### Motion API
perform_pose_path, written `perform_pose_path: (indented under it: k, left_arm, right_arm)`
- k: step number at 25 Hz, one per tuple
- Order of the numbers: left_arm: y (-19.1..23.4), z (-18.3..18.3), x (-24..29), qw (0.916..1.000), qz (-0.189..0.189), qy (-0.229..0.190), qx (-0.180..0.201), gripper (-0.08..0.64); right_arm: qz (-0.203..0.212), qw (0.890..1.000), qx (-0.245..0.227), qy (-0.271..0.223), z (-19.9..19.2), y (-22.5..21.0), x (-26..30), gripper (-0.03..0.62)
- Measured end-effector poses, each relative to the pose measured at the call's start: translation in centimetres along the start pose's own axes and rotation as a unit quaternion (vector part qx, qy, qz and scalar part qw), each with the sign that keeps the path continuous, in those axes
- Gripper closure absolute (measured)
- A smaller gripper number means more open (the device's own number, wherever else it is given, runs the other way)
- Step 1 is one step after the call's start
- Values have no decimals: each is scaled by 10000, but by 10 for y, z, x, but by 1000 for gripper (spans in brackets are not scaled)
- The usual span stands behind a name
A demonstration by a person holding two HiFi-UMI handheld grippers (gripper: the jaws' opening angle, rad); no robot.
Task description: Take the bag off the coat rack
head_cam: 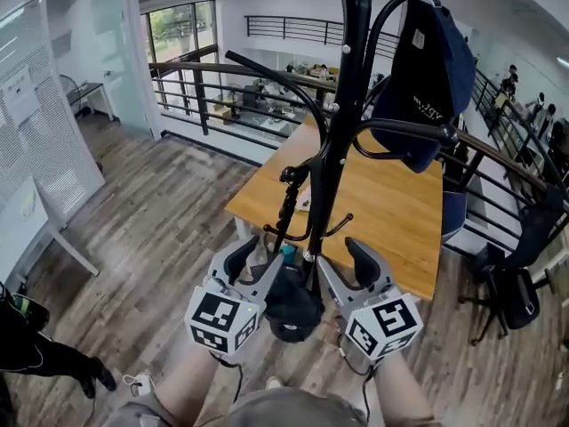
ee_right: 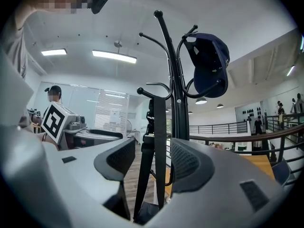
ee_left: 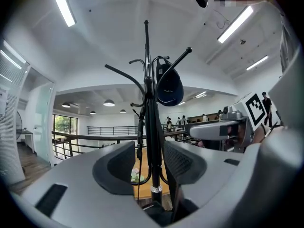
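A black bag point(head_cam: 293, 305) hangs low on the black coat rack point(head_cam: 342, 105), its strap point(head_cam: 286, 205) looped over a short hook. My left gripper point(head_cam: 252, 269) is open just left of the bag, and my right gripper point(head_cam: 357, 263) is open just right of it. In the left gripper view the rack pole point(ee_left: 151, 141) and strap point(ee_left: 139, 141) stand between the open jaws of the left gripper point(ee_left: 147, 163), with the bag point(ee_left: 156, 213) below. In the right gripper view the strap point(ee_right: 153, 141) runs between the open jaws of the right gripper point(ee_right: 152, 163).
A navy cap point(head_cam: 425, 69) hangs on an upper right hook. Behind the rack stands a wooden table point(head_cam: 400, 212), with a black railing point(head_cam: 204, 78) beyond. Dark chairs point(head_cam: 516, 283) stand at the right, a whiteboard point(head_cam: 36, 229) at the left. A person's shoe point(head_cam: 93, 376) is at lower left.
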State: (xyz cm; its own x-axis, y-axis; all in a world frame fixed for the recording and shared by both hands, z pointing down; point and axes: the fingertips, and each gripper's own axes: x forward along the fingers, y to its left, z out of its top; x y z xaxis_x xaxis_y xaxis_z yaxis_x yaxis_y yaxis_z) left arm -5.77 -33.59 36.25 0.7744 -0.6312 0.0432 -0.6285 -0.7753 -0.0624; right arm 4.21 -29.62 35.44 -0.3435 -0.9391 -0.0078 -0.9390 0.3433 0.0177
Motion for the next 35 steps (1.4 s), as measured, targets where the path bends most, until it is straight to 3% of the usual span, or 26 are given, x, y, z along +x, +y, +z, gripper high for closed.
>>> perform_pose_path:
  k: [6,13,17,19,23,26,27,29,35]
  left_arm:
    - [16,-13,30,9998,-157,87,-30,365]
    - [26,-42,66,9979,-144,390,-495,365]
    - [30,-62,72,9965,-13,583,-590,365]
    - [34,-66,75,9963,142,610,-586,401]
    - [33,-75,81,9948,189,725,-689,417]
    - [30,-84,83,9939,159,836,-703,419]
    - [30,-85,83,9938,161,827,-732,458]
    - [28,-85,80,9937,172,781,-780,523]
    - [20,-84,76,9935,92,918,-660,543]
  right_arm:
    - [-167,9991,-158,360,-22,-4,35,359]
    - [-135,9986,239,443,-46,-19,66,359]
    - [-94,9978,345,557,-60,-21,77,359]
    - [-75,9973,409,606,-64,-23,79,365]
    - [83,9970,474,609,-64,-23,81,404]
    - [181,9970,455,604,-65,-18,81,479]
    - [189,9967,490,613,-65,-18,81,525]
    - [230,9955,658,644,-65,-19,79,548]
    - [595,9916,931,675,-60,-13,68,561]
